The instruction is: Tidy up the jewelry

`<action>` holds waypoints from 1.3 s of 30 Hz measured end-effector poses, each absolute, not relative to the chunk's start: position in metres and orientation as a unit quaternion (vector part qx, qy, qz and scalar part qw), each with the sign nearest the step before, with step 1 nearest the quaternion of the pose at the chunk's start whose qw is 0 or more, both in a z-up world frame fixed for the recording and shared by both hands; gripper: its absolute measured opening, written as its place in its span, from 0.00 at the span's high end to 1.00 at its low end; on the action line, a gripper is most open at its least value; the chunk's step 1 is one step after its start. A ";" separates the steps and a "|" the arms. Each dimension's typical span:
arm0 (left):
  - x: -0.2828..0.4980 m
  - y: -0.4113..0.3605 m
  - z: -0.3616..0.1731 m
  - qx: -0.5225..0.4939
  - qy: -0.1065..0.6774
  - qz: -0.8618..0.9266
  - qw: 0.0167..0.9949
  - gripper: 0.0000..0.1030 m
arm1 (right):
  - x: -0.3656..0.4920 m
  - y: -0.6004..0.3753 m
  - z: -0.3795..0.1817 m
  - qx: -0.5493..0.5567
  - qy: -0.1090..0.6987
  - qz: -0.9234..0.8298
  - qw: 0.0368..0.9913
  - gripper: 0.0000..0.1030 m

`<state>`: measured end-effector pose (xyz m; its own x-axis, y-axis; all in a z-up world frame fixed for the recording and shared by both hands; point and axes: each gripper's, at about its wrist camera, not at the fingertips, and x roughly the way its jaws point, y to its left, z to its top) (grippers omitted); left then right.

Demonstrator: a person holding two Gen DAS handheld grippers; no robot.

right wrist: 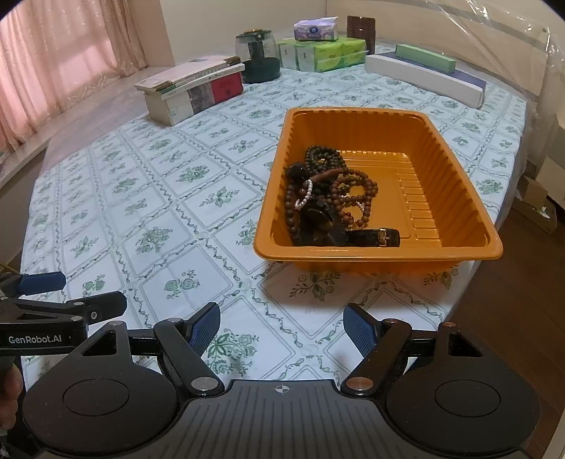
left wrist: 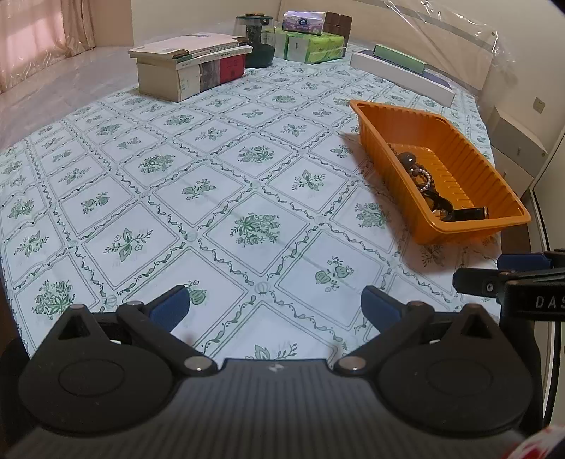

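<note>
An orange plastic tray (right wrist: 455, 169) stands on the table ahead of my right gripper; it also shows at the right in the left wrist view (left wrist: 367, 116). In it lies a pile of jewelry (right wrist: 332, 194): brown bead bracelets, a small pearl bracelet (right wrist: 306, 196) and a dark watch (right wrist: 374, 237). Part of the pile shows in the left wrist view (left wrist: 423, 180). My right gripper (right wrist: 281, 326) is open and empty, just short of the tray's near rim. My left gripper (left wrist: 275, 305) is open and empty over the tablecloth, left of the tray.
A green floral tablecloth (left wrist: 212, 159) covers the table. At the back stand stacked books (right wrist: 194, 88), a glass jar on a dark base (right wrist: 257, 56), tissue packs (right wrist: 317, 46), a brown box (right wrist: 360, 30) and long flat boxes (right wrist: 423, 76). The table's right edge drops to a wooden floor (right wrist: 512, 317).
</note>
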<state>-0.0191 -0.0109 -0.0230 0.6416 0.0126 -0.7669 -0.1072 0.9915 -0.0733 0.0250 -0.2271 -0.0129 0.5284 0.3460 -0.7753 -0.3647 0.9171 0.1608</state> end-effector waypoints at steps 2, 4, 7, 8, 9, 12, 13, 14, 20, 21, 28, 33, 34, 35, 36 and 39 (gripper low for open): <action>-0.019 -0.012 -0.023 -0.056 0.422 0.033 0.904 0.00 | 0.025 -0.227 -0.013 -0.010 0.442 0.204 0.874 0.26; -0.019 -0.012 -0.023 -0.056 0.422 0.033 0.904 0.00 | 0.026 -0.228 -0.013 -0.009 0.442 0.203 0.874 0.26; -0.019 -0.012 -0.023 -0.055 0.422 0.033 0.904 0.00 | 0.026 -0.227 -0.013 -0.010 0.441 0.203 0.874 0.26; -0.018 -0.012 -0.023 -0.055 0.422 0.033 0.904 0.00 | 0.026 -0.227 -0.014 -0.010 0.441 0.203 0.874 0.26; -0.018 -0.012 -0.023 -0.055 0.422 0.033 0.904 0.00 | 0.025 -0.227 -0.014 -0.010 0.441 0.203 0.874 0.26; -0.018 -0.012 -0.022 -0.055 0.422 0.034 0.904 0.00 | 0.025 -0.227 -0.014 -0.010 0.441 0.203 0.874 0.26; -0.018 -0.012 -0.022 -0.055 0.421 0.034 0.905 0.00 | 0.026 -0.227 -0.014 -0.010 0.441 0.203 0.874 0.26; -0.018 -0.012 -0.022 -0.055 0.422 0.034 0.904 0.00 | 0.026 -0.227 -0.014 -0.010 0.441 0.203 0.874 0.26; -0.019 -0.013 -0.022 -0.054 0.421 0.033 0.905 0.00 | 0.026 -0.227 -0.014 -0.010 0.441 0.203 0.874 0.26; -0.018 -0.013 -0.022 -0.054 0.421 0.033 0.905 0.00 | 0.025 -0.227 -0.014 -0.010 0.442 0.203 0.874 0.26; -0.018 -0.011 -0.022 -0.054 0.421 0.033 0.905 0.00 | 0.025 -0.227 -0.015 -0.010 0.442 0.202 0.874 0.26; -0.018 -0.012 -0.022 -0.054 0.421 0.034 0.905 0.00 | 0.025 -0.227 -0.015 -0.009 0.442 0.202 0.874 0.26; -0.018 -0.012 -0.022 -0.054 0.421 0.034 0.905 0.00 | 0.025 -0.227 -0.015 -0.009 0.442 0.202 0.874 0.26; -0.018 -0.012 -0.022 -0.054 0.421 0.034 0.905 0.00 | 0.024 -0.228 -0.015 -0.008 0.442 0.202 0.874 0.26; -0.018 -0.012 -0.022 -0.054 0.421 0.034 0.905 0.00 | 0.024 -0.228 -0.015 -0.008 0.442 0.202 0.874 0.26; -0.018 -0.012 -0.022 -0.054 0.421 0.034 0.905 0.00 | 0.024 -0.228 -0.015 -0.008 0.442 0.202 0.874 0.26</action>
<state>-0.0184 -0.0123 -0.0220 0.6429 0.0160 -0.7657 -0.1069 0.9919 -0.0689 0.0244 -0.2279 -0.0153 0.5278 0.3462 -0.7756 -0.3602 0.9182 0.1648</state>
